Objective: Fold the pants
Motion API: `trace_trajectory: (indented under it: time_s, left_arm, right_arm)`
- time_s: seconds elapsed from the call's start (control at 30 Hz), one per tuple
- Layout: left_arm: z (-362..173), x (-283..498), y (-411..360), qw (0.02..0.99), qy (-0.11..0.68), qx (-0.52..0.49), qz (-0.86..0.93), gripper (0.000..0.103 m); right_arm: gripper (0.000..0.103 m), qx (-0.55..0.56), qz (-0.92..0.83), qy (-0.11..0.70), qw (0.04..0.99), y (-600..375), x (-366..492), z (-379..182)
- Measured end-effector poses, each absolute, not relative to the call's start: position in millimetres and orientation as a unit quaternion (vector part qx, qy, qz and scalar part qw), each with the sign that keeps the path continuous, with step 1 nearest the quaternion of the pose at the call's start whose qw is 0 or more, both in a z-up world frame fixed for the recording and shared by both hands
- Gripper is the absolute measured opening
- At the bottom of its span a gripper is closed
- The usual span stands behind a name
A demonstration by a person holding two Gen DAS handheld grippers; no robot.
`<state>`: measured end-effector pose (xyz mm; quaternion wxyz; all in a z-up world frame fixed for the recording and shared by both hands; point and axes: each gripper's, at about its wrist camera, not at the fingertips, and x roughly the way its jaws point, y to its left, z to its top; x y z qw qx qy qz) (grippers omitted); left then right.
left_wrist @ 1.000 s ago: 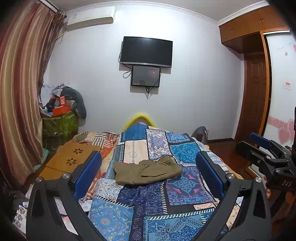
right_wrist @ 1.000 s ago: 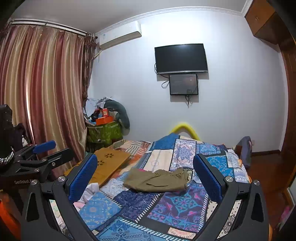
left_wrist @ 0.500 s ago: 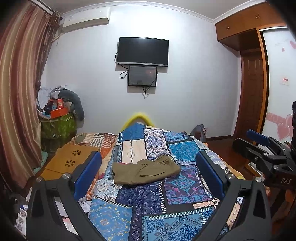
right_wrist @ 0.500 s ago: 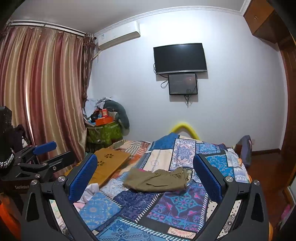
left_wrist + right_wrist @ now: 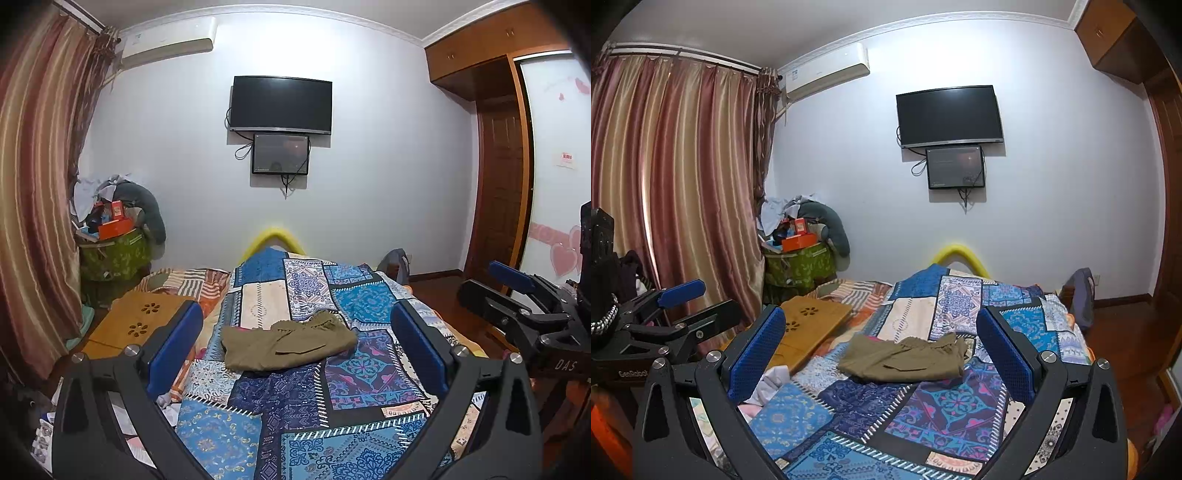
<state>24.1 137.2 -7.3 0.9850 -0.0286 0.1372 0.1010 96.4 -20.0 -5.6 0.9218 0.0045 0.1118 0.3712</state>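
Note:
Olive-green pants lie in a compact folded bundle on the blue patchwork bedspread, mid-bed; they also show in the right wrist view. My left gripper is open and empty, held back from the pants above the near end of the bed. My right gripper is open and empty, also back from the pants. Each gripper shows at the edge of the other's view: the right one, the left one.
A wooden lap tray lies on the bed's left side beside loose clothes. A cluttered green bin stands by the curtain. A TV hangs on the far wall. A wardrobe and door are at right.
Both cameras have shifted only slightly; the left view has tilted up a little. The pants lie as before and both grippers stay open.

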Motion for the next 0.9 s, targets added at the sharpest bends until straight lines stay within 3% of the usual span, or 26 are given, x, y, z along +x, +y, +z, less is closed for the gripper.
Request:
trace_trajectory:
  time_s: [0.9]
  left_arm:
    - [-9.3, 31.3, 137.6, 0.986, 0.148, -0.021, 0.078, 0.103]
  right_arm:
    - [0.103, 0.007, 0.371, 0.117, 0.921, -15.5, 96.2, -9.5]
